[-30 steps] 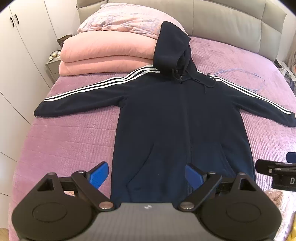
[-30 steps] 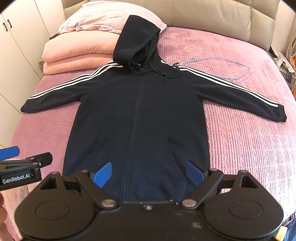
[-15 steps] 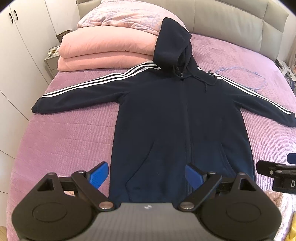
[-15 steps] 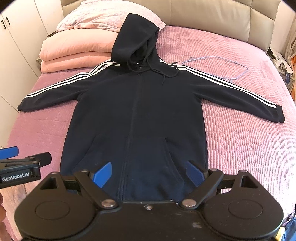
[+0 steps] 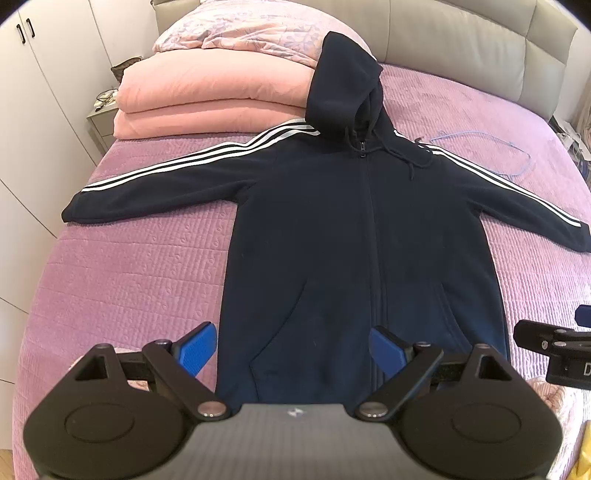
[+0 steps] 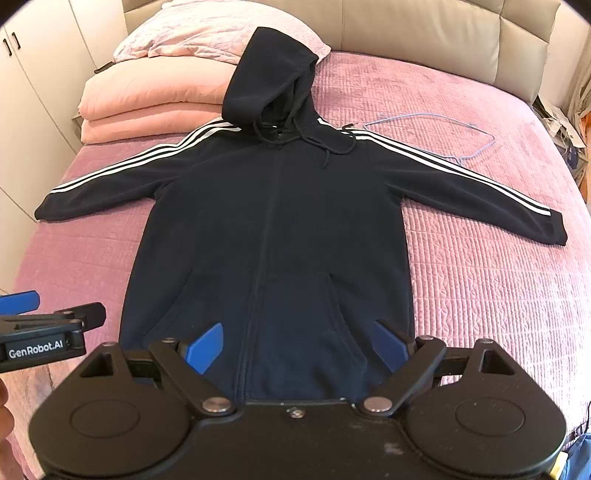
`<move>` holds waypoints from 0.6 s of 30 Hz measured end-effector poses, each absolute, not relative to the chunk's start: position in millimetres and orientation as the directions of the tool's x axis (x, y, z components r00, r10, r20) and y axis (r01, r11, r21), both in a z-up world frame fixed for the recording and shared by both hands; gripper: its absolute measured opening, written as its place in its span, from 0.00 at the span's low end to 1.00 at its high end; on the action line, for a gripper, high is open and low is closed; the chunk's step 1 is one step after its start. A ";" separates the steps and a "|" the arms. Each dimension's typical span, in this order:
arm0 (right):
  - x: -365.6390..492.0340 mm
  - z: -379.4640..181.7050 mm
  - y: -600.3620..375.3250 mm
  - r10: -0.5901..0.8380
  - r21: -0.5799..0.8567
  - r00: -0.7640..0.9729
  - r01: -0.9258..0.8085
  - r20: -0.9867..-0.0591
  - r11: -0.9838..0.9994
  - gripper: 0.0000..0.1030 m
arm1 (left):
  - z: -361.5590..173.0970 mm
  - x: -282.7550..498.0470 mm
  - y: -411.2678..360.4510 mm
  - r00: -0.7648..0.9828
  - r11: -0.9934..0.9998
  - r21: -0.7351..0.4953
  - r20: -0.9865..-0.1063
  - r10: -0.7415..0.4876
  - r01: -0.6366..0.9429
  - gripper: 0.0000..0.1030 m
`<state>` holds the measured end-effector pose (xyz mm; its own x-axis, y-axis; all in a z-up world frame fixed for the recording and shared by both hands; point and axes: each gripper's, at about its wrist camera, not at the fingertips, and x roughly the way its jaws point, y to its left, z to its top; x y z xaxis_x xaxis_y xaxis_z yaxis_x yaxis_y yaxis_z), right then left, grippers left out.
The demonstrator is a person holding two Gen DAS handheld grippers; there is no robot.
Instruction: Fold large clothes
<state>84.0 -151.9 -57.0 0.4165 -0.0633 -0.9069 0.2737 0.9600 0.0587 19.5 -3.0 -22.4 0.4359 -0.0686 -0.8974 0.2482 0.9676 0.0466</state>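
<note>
Both claws [image 5: 291, 349] [image 6: 297, 347] wide apart, empty

Matt, fleecy dark cloth on the hoodie [image 6: 273, 229]; quilted, ribbed purple bedspread [image 5: 129, 266] beneath; smooth padded headboard [image 6: 424, 33] at the top.

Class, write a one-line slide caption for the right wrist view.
Open hand-held gripper above a navy hoodie spread flat on a purple bed.

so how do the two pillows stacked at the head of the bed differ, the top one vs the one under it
The top pillow is pale with a faint flowery print and looks crumpled; the lower pillow is plain peach and smooth. The lower pillow looks folded in two layers and reaches nearer the hoodie. Both are pinkish and lie left of the hood.
</note>
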 end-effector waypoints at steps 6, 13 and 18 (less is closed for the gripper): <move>84.9 -57.6 -151.1 -0.066 0.056 0.416 0.273 -0.907 0.960 1.00 | -24.3 21.1 -2.8 0.429 0.968 0.038 -0.900 -0.074 0.248 0.88; 84.7 -57.1 -149.0 -0.059 0.057 0.417 0.259 -0.907 0.964 1.00 | -26.5 23.9 1.5 0.439 0.970 0.040 -0.896 -0.072 0.240 0.89; 86.3 -55.2 -147.5 -0.064 0.048 0.421 0.251 -0.905 0.967 1.00 | -23.4 26.0 2.4 0.447 0.967 0.025 -0.889 -0.094 0.253 0.90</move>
